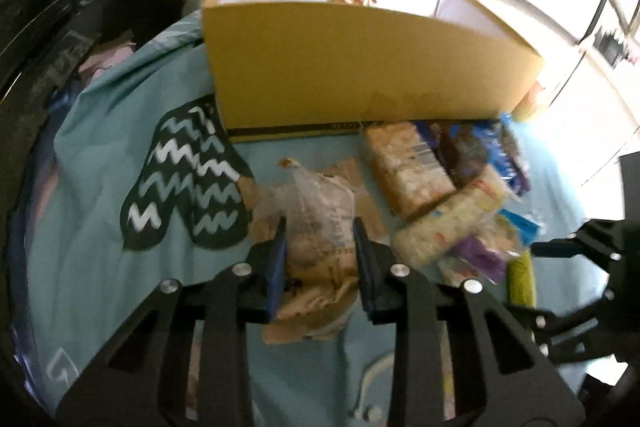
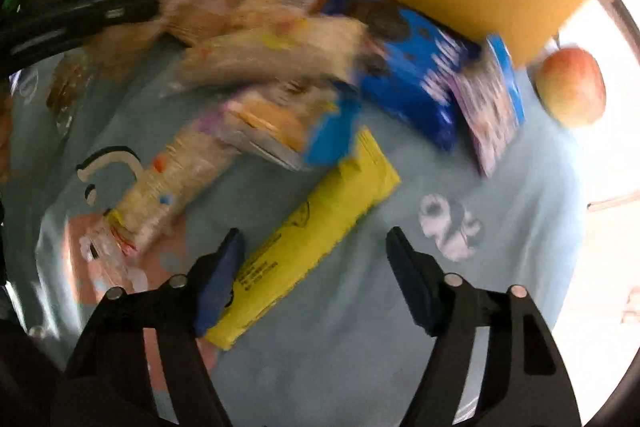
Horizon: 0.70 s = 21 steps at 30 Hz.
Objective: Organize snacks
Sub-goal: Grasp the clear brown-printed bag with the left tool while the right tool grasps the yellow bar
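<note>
My left gripper (image 1: 320, 247) is shut on a crumpled clear-and-brown snack bag (image 1: 320, 223) that rests on the light blue cloth (image 1: 100, 187). In the right wrist view my right gripper (image 2: 314, 239) hangs open over a long yellow wrapped bar (image 2: 320, 223). Its left finger is beside the bar's near end, and the pads do not press on it. Behind the bar lies a blurred pile of snacks: pale cracker packs (image 2: 276, 55), a blue cookie pack (image 2: 416, 79) and a purple packet (image 2: 488, 111). An open yellow cardboard box (image 1: 360, 67) stands behind the pile, with a few wrappers inside.
An apple (image 2: 572, 87) lies at the box's right end. A dark zigzag-patterned oven mitt (image 1: 188, 187) lies left of the held bag. More cracker packs (image 1: 404, 167) sit in front of the box. Dark furniture rises at the far left.
</note>
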Each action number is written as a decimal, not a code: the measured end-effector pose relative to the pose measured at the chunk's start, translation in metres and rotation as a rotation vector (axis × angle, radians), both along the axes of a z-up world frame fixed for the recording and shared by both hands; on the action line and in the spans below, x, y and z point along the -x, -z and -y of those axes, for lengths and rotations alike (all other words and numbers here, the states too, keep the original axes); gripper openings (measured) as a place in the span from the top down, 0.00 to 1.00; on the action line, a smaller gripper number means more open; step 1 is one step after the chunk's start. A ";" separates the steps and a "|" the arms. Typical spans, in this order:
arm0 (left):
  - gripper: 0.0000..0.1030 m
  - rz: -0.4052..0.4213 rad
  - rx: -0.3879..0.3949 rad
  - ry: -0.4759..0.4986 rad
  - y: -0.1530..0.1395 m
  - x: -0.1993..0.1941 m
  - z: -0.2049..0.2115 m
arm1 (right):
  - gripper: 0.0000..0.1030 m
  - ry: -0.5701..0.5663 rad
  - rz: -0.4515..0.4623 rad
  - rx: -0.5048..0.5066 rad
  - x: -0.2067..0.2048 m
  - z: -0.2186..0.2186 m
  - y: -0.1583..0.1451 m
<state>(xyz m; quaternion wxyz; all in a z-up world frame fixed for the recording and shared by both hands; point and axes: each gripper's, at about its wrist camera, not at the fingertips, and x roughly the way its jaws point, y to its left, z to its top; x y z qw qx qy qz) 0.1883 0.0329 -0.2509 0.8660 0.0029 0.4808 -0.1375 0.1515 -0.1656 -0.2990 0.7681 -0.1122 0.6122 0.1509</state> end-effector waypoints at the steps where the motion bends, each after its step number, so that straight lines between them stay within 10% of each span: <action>1: 0.71 -0.002 0.016 0.002 -0.001 0.006 -0.003 | 0.34 0.002 0.000 -0.007 0.002 0.003 -0.001; 8: 0.71 -0.007 0.168 0.003 -0.011 0.035 -0.020 | 0.35 0.022 0.019 -0.120 0.023 0.016 -0.015; 19: 0.71 -0.050 0.185 0.017 -0.017 0.047 -0.015 | 0.34 0.149 0.013 -0.204 0.024 0.053 -0.037; 21: 0.71 -0.065 0.180 0.011 -0.014 0.048 -0.016 | 0.22 0.169 -0.010 -0.168 0.019 0.046 -0.029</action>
